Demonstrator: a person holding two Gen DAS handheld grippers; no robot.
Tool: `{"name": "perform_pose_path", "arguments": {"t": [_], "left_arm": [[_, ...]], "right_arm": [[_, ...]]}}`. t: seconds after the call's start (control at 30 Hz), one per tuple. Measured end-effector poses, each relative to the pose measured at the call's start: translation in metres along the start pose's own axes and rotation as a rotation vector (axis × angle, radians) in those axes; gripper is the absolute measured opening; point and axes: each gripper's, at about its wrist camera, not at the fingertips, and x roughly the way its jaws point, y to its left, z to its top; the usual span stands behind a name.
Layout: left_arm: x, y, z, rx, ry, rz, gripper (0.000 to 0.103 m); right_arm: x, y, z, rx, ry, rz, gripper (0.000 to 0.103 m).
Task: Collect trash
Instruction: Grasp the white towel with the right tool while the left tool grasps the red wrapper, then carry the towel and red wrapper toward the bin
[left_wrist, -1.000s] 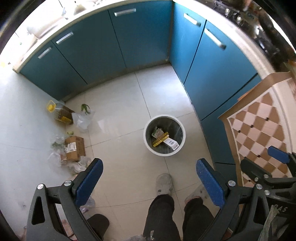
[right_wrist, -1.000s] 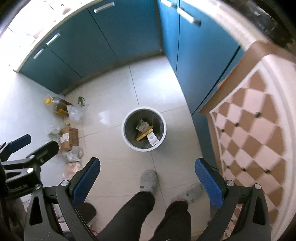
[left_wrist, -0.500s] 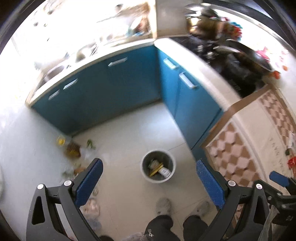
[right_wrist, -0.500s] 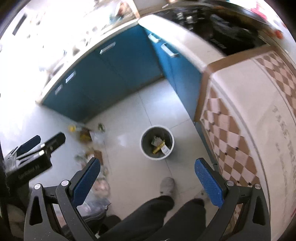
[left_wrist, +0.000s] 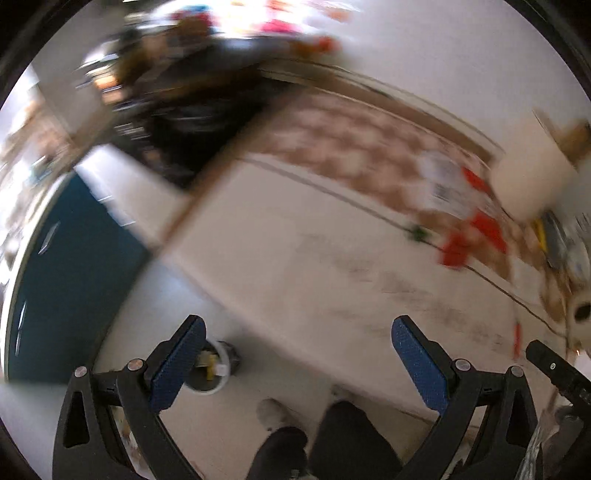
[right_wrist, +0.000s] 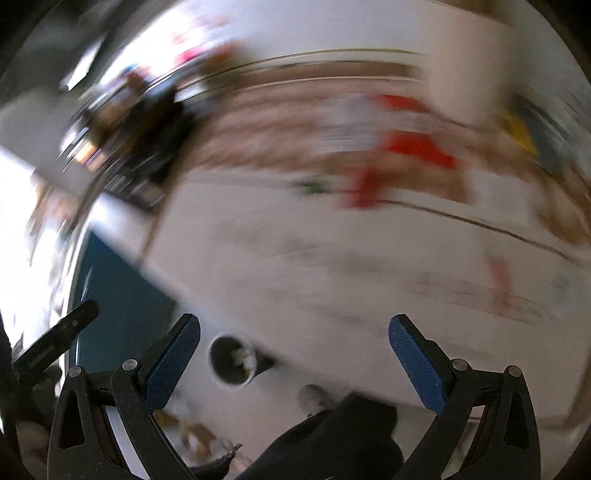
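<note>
Both views are blurred by motion. My left gripper (left_wrist: 295, 363) is open and empty, high above a table with a checkered cloth (left_wrist: 332, 122). My right gripper (right_wrist: 293, 362) is open and empty over the same table (right_wrist: 332, 266). The round trash bin (left_wrist: 216, 373) stands on the floor far below, partly behind my left finger; it also shows in the right wrist view (right_wrist: 232, 363) with trash inside. Red scraps (left_wrist: 472, 236) and a white wrapper (left_wrist: 443, 184) lie on the cloth at the right; the red scraps show in the right wrist view (right_wrist: 406, 155).
Blue cabinets (left_wrist: 66, 280) run along the left, with a cluttered counter (left_wrist: 177, 96) above. A pale box (left_wrist: 532, 181) stands at the table's right. Floor litter (right_wrist: 192, 435) lies low left. The person's legs (left_wrist: 332, 443) are at the bottom.
Both grippers have swung up and to the right, away from the floor and bin, so the table with the checkered cloth now fills the views. Both stay open and empty.
</note>
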Motion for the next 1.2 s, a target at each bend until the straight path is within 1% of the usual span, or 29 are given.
{"name": "perform_pose_path", "arguments": {"t": [0.03, 0.1, 0.13, 0.2, 0.23, 0.3, 0.4, 0.47, 0.5, 0.53, 0.57, 0.67, 0.7, 0.73, 0.77, 0.83, 0.87, 0.9, 0.93, 0.97, 1.03, 1.1, 1.13, 1.17, 1.2], "left_arm": [[0.008, -0.016, 0.007, 0.022, 0.021, -0.024, 0.103], [0.033, -0.054, 0.022, 0.072, 0.066, -0.047, 0.102], [0.048, -0.074, 0.029, 0.100, 0.090, -0.059, 0.102], [0.067, -0.102, 0.037, 0.128, 0.119, -0.066, 0.100], [0.076, -0.114, 0.042, 0.144, 0.131, -0.067, 0.095], [0.095, -0.134, 0.049, 0.167, 0.156, -0.070, 0.089], [0.123, -0.158, 0.065, 0.185, 0.188, -0.091, 0.085], [0.139, -0.174, 0.071, 0.212, 0.197, -0.096, 0.085], [0.146, -0.181, 0.073, 0.232, 0.203, -0.092, 0.075], [0.153, -0.187, 0.074, 0.251, 0.214, -0.081, 0.056], [0.161, -0.192, 0.074, 0.262, 0.231, -0.093, 0.053], [0.160, -0.200, 0.074, 0.291, 0.205, -0.079, 0.051], [0.159, -0.201, 0.074, 0.295, 0.203, -0.087, 0.037], [0.156, -0.203, 0.074, 0.291, 0.195, -0.107, 0.028], [0.153, -0.206, 0.075, 0.299, 0.188, -0.097, 0.024], [0.152, -0.208, 0.076, 0.299, 0.183, -0.091, 0.019], [0.151, -0.209, 0.077, 0.291, 0.182, -0.096, 0.019], [0.149, -0.208, 0.077, 0.288, 0.175, -0.096, 0.017], [0.146, -0.208, 0.078, 0.285, 0.168, -0.093, 0.017], [0.142, -0.206, 0.078, 0.279, 0.157, -0.094, 0.016], [0.132, -0.204, 0.077, 0.292, 0.130, -0.078, 0.016], [0.119, -0.201, 0.077, 0.307, 0.091, -0.066, 0.016], [0.112, -0.200, 0.075, 0.306, 0.079, -0.066, 0.016], [0.108, -0.193, 0.084, 0.303, 0.071, -0.071, 0.016], [0.101, -0.191, 0.083, 0.299, 0.058, -0.075, 0.016]], "right_arm": [[-0.001, -0.025, 0.006, 0.049, -0.002, -0.029, 0.103], [-0.006, -0.090, 0.013, 0.179, -0.012, -0.090, 0.103], [-0.006, -0.113, 0.014, 0.220, -0.015, -0.113, 0.103], [-0.006, -0.164, 0.021, 0.308, -0.023, -0.165, 0.103], [-0.003, -0.186, 0.024, 0.350, -0.019, -0.182, 0.103], [0.005, -0.217, 0.033, 0.398, -0.016, -0.187, 0.103], [0.024, -0.245, 0.053, 0.420, -0.013, -0.195, 0.103], [0.036, -0.251, 0.066, 0.413, -0.018, -0.204, 0.103], [0.043, -0.254, 0.075, 0.408, -0.019, -0.206, 0.103], [0.050, -0.256, 0.082, 0.405, -0.020, -0.204, 0.103], [0.055, -0.257, 0.089, 0.402, -0.023, -0.203, 0.103], [0.069, -0.250, 0.105, 0.369, -0.024, -0.212, 0.103], [0.075, -0.247, 0.110, 0.352, -0.019, -0.222, 0.103], [0.081, -0.242, 0.114, 0.332, -0.014, -0.226, 0.103], [0.087, -0.239, 0.117, 0.315, -0.009, -0.237, 0.100], [0.099, -0.229, 0.120, 0.272, 0.014, -0.293, 0.090], [0.102, -0.222, 0.120, 0.230, 0.000, -0.343, 0.078], [0.102, -0.216, 0.120, 0.201, -0.017, -0.373, 0.071], [0.103, -0.212, 0.120, 0.178, -0.028, -0.395, 0.055], [0.102, -0.208, 0.119, 0.160, -0.043, -0.388, 0.035], [0.101, -0.203, 0.120, 0.154, -0.041, -0.367, 0.015], [0.100, -0.201, 0.118, 0.153, -0.022, -0.343, 0.015], [0.098, -0.198, 0.117, 0.147, -0.024, -0.340, 0.014], [0.095, -0.196, 0.115, 0.139, -0.030, -0.337, 0.014], [0.091, -0.192, 0.112, 0.134, -0.034, -0.333, 0.014]]}}
